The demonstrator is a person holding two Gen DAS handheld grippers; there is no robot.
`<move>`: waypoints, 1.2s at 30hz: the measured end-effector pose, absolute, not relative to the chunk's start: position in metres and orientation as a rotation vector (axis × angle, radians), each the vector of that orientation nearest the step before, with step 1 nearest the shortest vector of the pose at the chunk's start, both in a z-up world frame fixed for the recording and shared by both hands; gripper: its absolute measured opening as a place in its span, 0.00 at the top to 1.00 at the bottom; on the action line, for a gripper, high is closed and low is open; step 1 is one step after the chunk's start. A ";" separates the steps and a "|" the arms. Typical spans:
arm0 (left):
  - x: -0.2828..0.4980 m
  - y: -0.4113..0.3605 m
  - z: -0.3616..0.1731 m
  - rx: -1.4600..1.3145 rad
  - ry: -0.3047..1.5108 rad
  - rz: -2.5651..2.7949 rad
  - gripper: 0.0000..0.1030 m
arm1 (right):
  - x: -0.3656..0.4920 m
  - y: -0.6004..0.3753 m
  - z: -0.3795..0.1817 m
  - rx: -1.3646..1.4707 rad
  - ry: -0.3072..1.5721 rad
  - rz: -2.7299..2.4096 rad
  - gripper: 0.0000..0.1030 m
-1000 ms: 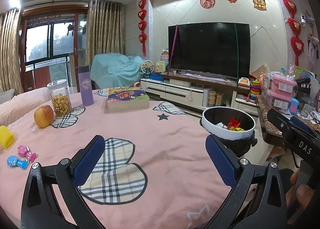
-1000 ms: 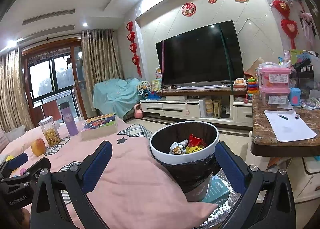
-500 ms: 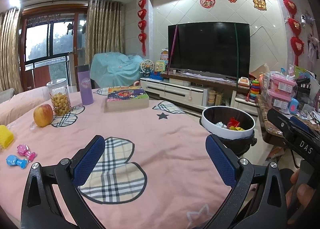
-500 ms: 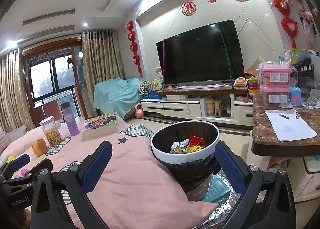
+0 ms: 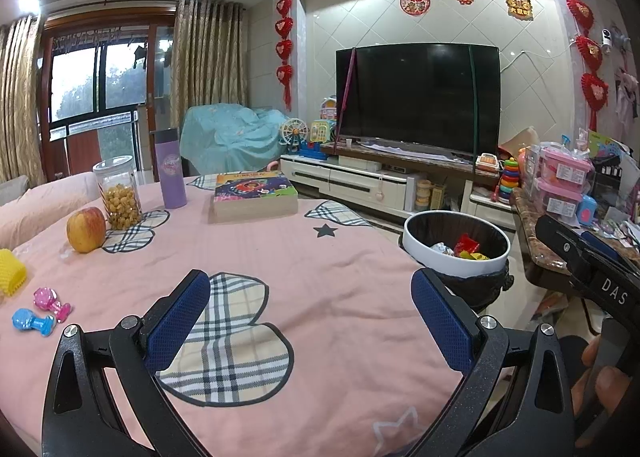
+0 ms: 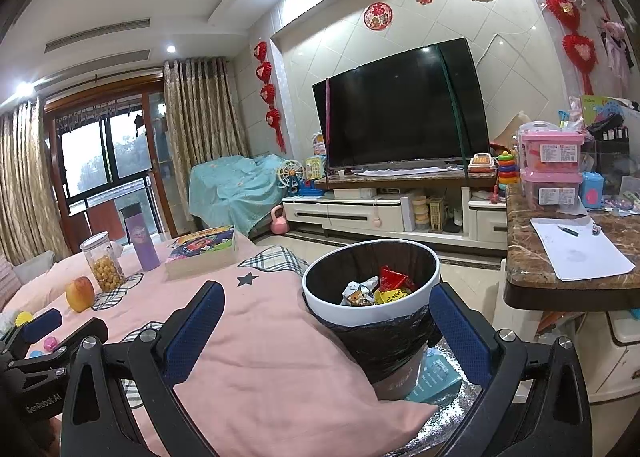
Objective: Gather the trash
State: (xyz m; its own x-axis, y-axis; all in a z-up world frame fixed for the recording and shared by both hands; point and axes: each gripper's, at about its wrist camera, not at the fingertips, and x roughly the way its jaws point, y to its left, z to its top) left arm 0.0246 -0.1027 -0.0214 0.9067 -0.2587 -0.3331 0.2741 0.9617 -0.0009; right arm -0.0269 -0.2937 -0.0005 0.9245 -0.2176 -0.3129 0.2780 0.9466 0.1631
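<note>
Between the blue pads of the left gripper (image 5: 310, 317) lies nothing but pink tablecloth (image 5: 280, 257); its fingers stand wide apart and empty, low in the frame. The right gripper (image 6: 326, 331) is likewise spread and holds nothing, its right pad (image 6: 460, 333) close against the black liner of the trash bin (image 6: 370, 311).

Task item located: the bin, white-rimmed and round (so no long axis to align with), stands off the table's edge at lower centre of the right wrist view and at centre right of the left wrist view (image 5: 456, 261). Inside it: crumpled wrappers (image 6: 374, 291), red, yellow and white.

Decisive relation: the bin sits directly ahead of the right gripper, partly between its fingers, and well to the right of the left gripper. The right hand is judged the nearer for any drop.

Loose trash on the cloth: none found in either view. Remaining items appear to be belongings, not refuse: an apple (image 5: 86, 229), a clear jar of yellow snacks (image 5: 118, 193), a purple flask (image 5: 170, 169), a picture book (image 5: 254, 197) at upper left, and small pink and blue toys (image 5: 40, 311) at the left margin beside a yellow ribbed object (image 5: 12, 277).

Assessment: collection appears complete or nearly so.
</note>
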 end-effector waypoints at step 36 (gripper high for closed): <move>0.033 -0.108 -0.028 0.058 0.367 -0.290 0.00 | -0.024 -0.298 -0.003 0.234 0.315 -0.239 0.00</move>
State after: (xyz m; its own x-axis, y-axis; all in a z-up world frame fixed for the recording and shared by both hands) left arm 0.0331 -0.1083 -0.0275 0.8925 -0.2694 -0.3617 0.2902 0.9570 0.0034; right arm -0.0237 -0.2983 -0.0028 0.9232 -0.1948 -0.3314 0.2673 0.9448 0.1893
